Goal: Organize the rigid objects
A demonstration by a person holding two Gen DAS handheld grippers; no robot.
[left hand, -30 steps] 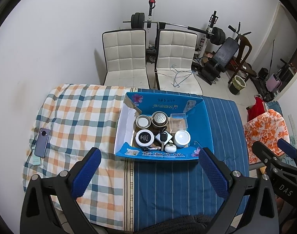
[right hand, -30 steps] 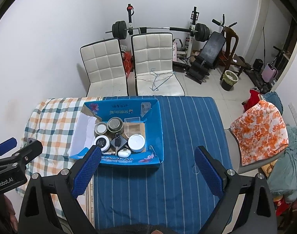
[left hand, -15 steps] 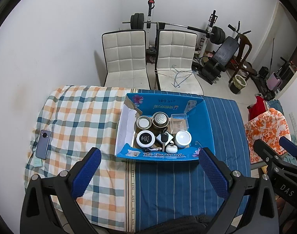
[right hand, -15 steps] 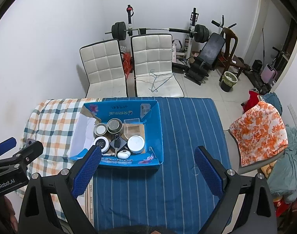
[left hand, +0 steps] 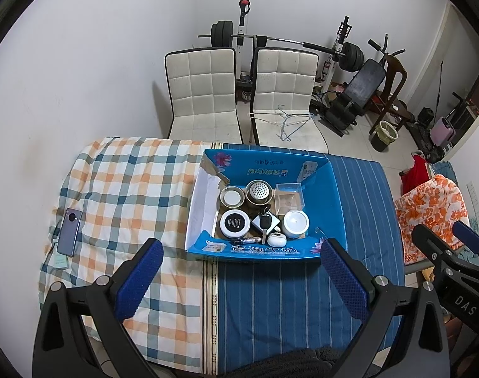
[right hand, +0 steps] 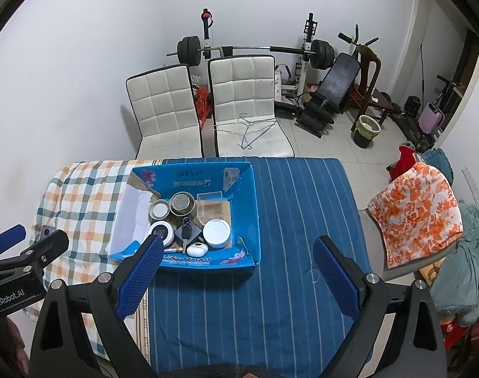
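- The rigid objects are gathered in the blue box (left hand: 330, 195), an open carton lying on the counter (left hand: 286, 299) where the plaid cloth (left hand: 122, 189) meets the blue striped cloth.
- Both tongs are held released and empty, high above the near edge: the left tongs (left hand: 241, 275) in front of the box, the right tongs (right hand: 237, 272) over the striped cloth, with its left pad overlapping the box's near left corner in view.
- The white jar (left hand: 296, 222) and the black-lidded jar (left hand: 234, 223) are judged stiff and moderately light; a hold across the round side wall would be expected to suit, though smooth sides may slip.
- The metal shaker (left hand: 259, 191) and the small tin (left hand: 231, 196) at the far side are judged hard and slick; a low grasp on the body is suggested.
- The clear plastic case (left hand: 288, 198) is judged light and brittle; it should be taken across two opposite walls with gentle pressure.
- The car key (left hand: 264, 223), the white oval case (left hand: 276, 238) and the dark pen (left hand: 247, 240) lie crowded together near the front wall; these are small and light and could be dragged together.
- The box itself is thin card, judged flexible, and may shift when things are lifted out.
- A phone (left hand: 70, 227) lies on the plaid cloth, far left of the box.
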